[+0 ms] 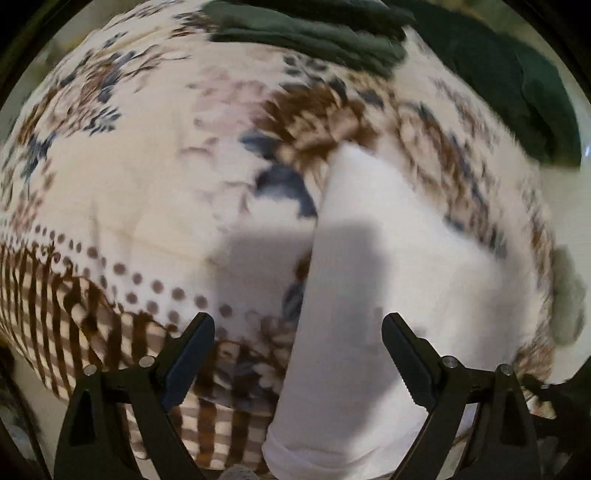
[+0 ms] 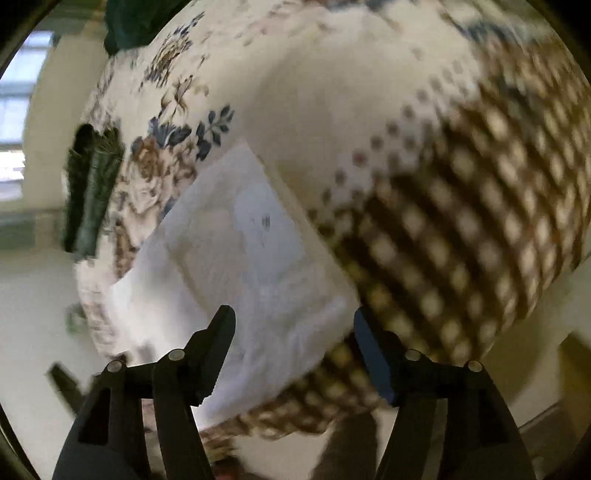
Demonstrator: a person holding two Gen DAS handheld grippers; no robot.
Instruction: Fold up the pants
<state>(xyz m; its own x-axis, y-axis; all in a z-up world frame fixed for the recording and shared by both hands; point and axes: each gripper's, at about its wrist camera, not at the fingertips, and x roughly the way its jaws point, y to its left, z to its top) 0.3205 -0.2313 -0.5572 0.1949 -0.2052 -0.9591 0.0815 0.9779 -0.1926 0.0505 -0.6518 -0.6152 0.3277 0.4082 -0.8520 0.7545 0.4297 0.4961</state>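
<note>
Both grippers, left (image 1: 298, 325) and right (image 2: 294, 321), we note wide apart, gripping nothing, above white pants (image 1: 388, 280) on floral tablecloth (image 1: 147, 184).

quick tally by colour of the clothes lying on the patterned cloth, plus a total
white: 1, the pants, laid long on the patterned cloth
dark green: 2, a bunched garment at the far edge and a flatter garment beside it; they may be one piece, the blur hides any join
total: 3
Both tongs, left and right, are open over the white pants.
</note>
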